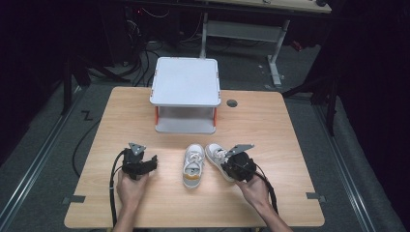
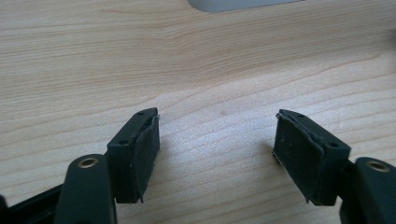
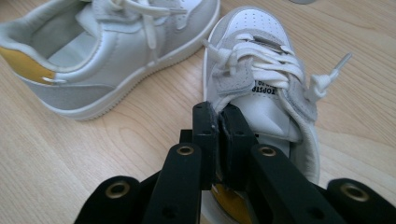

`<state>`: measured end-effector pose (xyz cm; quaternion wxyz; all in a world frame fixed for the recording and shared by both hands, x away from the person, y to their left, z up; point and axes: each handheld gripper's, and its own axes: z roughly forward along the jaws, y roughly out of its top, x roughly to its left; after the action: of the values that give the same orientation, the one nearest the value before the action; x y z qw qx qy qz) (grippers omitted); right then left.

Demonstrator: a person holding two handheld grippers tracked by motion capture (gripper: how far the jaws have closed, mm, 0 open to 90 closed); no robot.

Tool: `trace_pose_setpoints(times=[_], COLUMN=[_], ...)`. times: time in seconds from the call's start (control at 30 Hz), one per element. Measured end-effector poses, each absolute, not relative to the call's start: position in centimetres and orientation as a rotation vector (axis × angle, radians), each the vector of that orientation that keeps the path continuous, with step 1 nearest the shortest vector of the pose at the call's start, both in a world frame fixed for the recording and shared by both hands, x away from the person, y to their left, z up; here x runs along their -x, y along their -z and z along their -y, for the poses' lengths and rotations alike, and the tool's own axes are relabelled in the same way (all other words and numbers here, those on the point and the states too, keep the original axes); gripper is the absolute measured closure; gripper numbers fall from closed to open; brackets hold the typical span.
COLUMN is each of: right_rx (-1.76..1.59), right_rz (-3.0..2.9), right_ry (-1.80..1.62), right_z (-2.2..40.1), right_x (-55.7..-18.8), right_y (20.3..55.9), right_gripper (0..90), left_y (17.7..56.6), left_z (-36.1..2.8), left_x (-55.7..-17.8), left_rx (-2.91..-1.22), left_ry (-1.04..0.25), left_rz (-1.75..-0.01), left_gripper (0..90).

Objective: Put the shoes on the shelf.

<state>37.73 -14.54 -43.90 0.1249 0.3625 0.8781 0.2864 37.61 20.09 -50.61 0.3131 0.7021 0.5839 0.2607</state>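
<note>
Nearest the bench's front edge, your two hands come in low: your left hand (image 1: 129, 186) toward the front-left corner, your right hand (image 1: 255, 189) just right of the middle. Your left tongs (image 1: 145, 164) rest over bare wood with their jaws spread wide and nothing between them, which reads as waiting, kept clear so they do not knock anything. Your right tongs (image 3: 219, 135) are pinched narrow on the inner collar of the right-hand shoe (image 3: 261, 79), one jaw inside the opening and one outside. That is a sensible hold, I judge, since the collar is a thin firm lip that the pads can clamp while the laces and tongue stay free.

Just beside it, toward the middle of the bench, lies the other shoe (image 1: 194, 166), toe pointing to the far edge, heel with a yellow patch toward you. The two shoes sit close together, the gripped one angled so its toe leans toward its mate.

Farther on, at the middle of the far edge, stands a white two-level shelf (image 1: 185, 94), its lower level open toward you, likely the place for the pair.
</note>
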Motion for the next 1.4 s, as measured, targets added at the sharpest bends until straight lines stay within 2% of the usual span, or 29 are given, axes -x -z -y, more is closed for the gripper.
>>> trace_pose_setpoints(times=[0.13, 0.3, 0.7, 0.83, 1.13, 1.4], right_rx=[-1.049, -1.025, -1.028, -1.046, -1.077, -1.193], right_rz=[-2.59, -2.652, -2.709, -2.684, -2.477, -2.3], right_ry=[-0.859, -0.909, -1.074, -1.171, -1.385, -1.264], right_z=[13.8, 13.0, 11.3, 12.4, 16.9, 20.9], right_x=[-37.6, -37.6, -37.6, -37.2, -37.1, -38.8], right_y=[43.7, 43.7, 44.9, 44.7, 44.0, 45.4], right_gripper=[84.3, 77.7, 56.1, 52.2, 51.5, 49.5], left_y=[50.6, 50.6, 50.6, 50.6, 50.6, 50.6], left_z=[-20.1, -20.1, -20.1, -20.1, -20.1, -20.1], left_x=[-37.6, -37.6, -37.6, -37.6, -37.6, -37.6], left_rx=[-1.852, -1.852, -1.848, -1.847, -1.845, -1.846], left_ry=[-0.688, -0.688, -0.686, -0.686, -0.685, -0.685], left_rz=[-1.54, -1.54, -1.54, -1.542, -1.542, -1.544], left_gripper=[31.5, 31.5, 32.0, 32.0, 32.0, 32.0])
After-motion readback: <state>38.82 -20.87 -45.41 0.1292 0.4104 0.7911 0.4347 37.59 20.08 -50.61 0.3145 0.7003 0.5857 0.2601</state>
